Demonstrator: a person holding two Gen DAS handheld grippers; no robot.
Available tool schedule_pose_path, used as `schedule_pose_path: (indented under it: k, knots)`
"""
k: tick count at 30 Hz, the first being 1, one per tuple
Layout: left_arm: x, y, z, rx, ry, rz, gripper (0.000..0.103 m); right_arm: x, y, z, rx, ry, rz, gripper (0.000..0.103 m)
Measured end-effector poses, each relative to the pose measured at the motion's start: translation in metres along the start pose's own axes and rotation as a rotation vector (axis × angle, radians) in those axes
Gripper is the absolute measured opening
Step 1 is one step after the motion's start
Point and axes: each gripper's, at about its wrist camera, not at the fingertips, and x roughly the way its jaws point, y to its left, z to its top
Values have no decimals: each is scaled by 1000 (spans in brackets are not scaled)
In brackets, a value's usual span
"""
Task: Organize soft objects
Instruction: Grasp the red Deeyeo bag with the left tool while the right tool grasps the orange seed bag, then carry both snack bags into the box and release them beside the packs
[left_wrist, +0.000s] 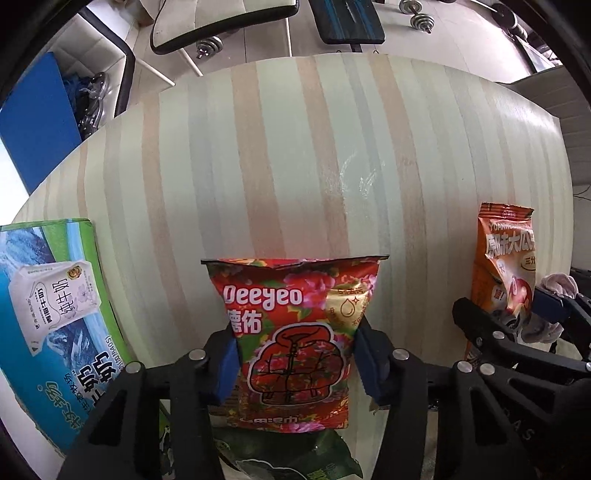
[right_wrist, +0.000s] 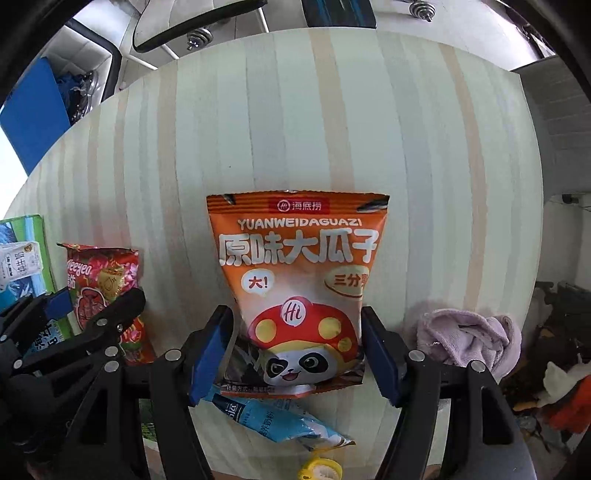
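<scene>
1. Two grippers, two packets: the left gripper (left_wrist: 295, 354) clasps a red floral wipes pack (left_wrist: 295, 343) by its sides, blue pads pressed into the film, nose pointing steeply down at the striped table (left_wrist: 295, 166).
2. To its right, the right gripper (right_wrist: 295, 347) has an orange seed bag (right_wrist: 297, 280) between its pads; the left pad appears to touch the bag, the right pad sits at its edge, so a grip seems likely but is not certain.
3. Doing it well, as judged here: both packets are slack and air-filled, so squeeze only enough to stop slipping, hold near the middle rather than a corner, and keep them apart while carrying so that neither bag knocks the other.
4. Just below the left gripper lies one green packet (left_wrist: 288, 458), partly under the red pack; lift straight off so it is not dragged.
5. Below the right gripper lie one blue sachet (right_wrist: 280, 417) and one yellow ring-shaped item (right_wrist: 321, 470), too cut off to identify.
6. Further out: one milk carton box (left_wrist: 55, 306) to the left gripper's left, one lilac cloth (right_wrist: 469, 339) to the right gripper's right.
7. Count: four soft packets, one cloth, one box, one unidentified yellow piece.
</scene>
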Motion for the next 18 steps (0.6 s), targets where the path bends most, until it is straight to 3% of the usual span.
schedule_pose_path:
  k: [4, 10, 18]
  knots:
    - [-5, 3, -7, -10, -18, 4, 47, 0, 21, -8, -20, -28, -71, 65]
    - [-27, -7, -18, -12, -57, -8, 45, -9, 32, -19, -7, -54, -60, 49]
    - [-99, 10, -35, -36, -182, -116, 44, -60, 10, -41, 8, -129, -4, 48]
